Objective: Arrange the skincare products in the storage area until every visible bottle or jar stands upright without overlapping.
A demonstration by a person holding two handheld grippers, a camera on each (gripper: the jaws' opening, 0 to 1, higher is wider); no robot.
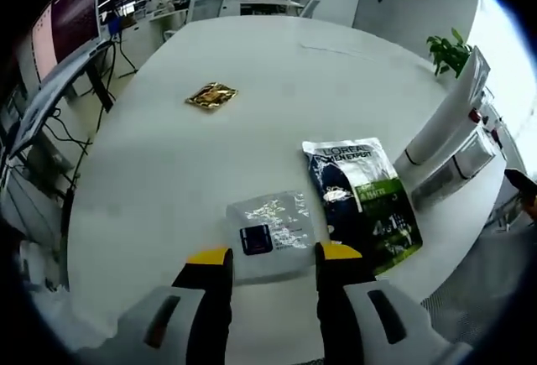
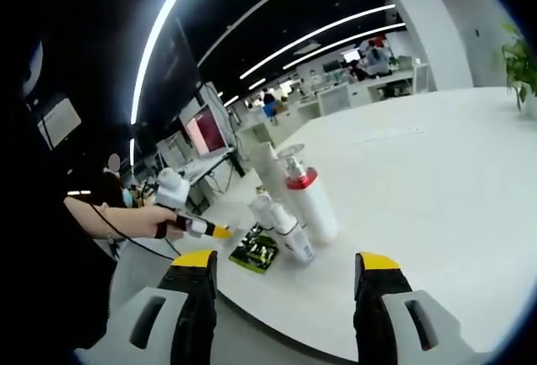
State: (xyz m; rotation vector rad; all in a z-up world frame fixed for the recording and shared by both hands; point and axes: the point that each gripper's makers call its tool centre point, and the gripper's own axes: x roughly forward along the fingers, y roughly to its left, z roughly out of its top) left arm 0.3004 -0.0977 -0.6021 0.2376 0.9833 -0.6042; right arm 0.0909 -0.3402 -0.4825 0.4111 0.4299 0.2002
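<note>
left gripper (image 1: 275, 254): jaws spread either side of silver sachet (image 1: 270, 229) near table (image 1: 252, 63) edge | right gripper (image 2: 287, 267): spread, holding nothing | bottles (image 2: 309, 199) upright at edge

Silver pouch (image 1: 271, 236): near edge hidden behind the left gripper's (image 1: 273, 258) jaw tips; print too small to read.
Dark sachet (image 1: 362, 205): lower text blurred.
Gold packet (image 1: 211, 96): too small to identify.
White bottles (image 1: 443, 126): tops cut off at the left gripper view's edge.
Green packet (image 2: 255, 252): partly hidden behind a small bottle (image 2: 290, 234); label unreadable.
</note>
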